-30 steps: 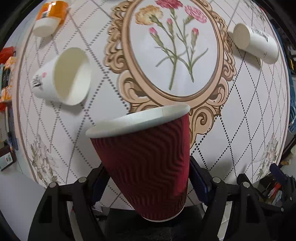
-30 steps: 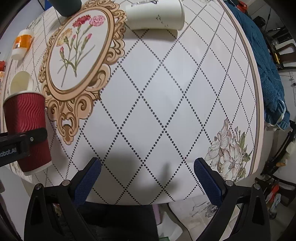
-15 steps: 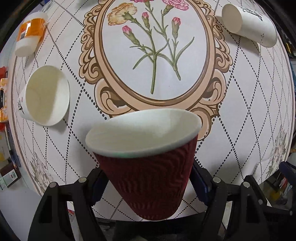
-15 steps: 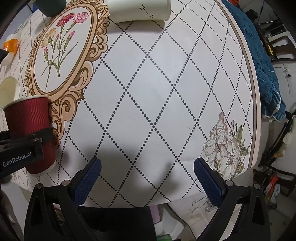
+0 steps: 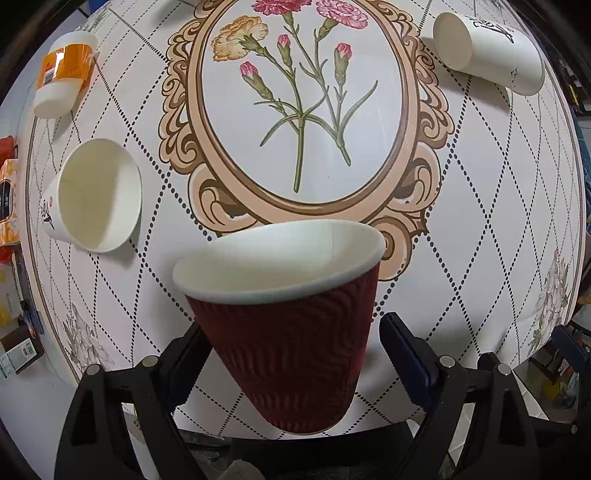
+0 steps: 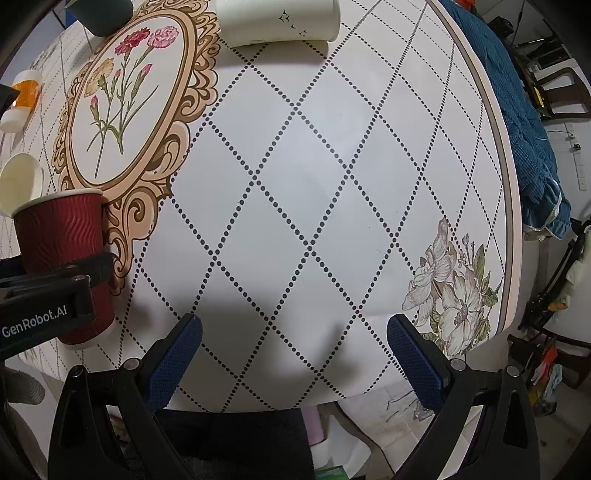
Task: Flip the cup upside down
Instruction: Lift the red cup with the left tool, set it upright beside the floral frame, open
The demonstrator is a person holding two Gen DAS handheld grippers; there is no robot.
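Observation:
A dark red ribbed paper cup point(image 5: 291, 332) with a white rim stands upright, mouth up, between the fingers of my left gripper point(image 5: 291, 354). The jaws stand against its sides, so the gripper is shut on it. In the right wrist view the same cup point(image 6: 62, 254) stands with its base on the table near the front left edge, the left gripper clamped round its middle. My right gripper point(image 6: 293, 354) is open and empty above the table's front edge, to the right of the cup.
A white cup point(image 5: 96, 195) lies on its side at the left, another white cup point(image 5: 487, 55) lies at the far right, and an orange-labelled cup point(image 5: 62, 74) lies at the far left. A dark cup point(image 6: 103, 14) stands at the back. Blue cloth point(image 6: 524, 122) hangs beyond the right edge.
The left gripper has tilted and lowered with the red cup, so I see into its mouth now. In the right wrist view the cup has come down to the table.

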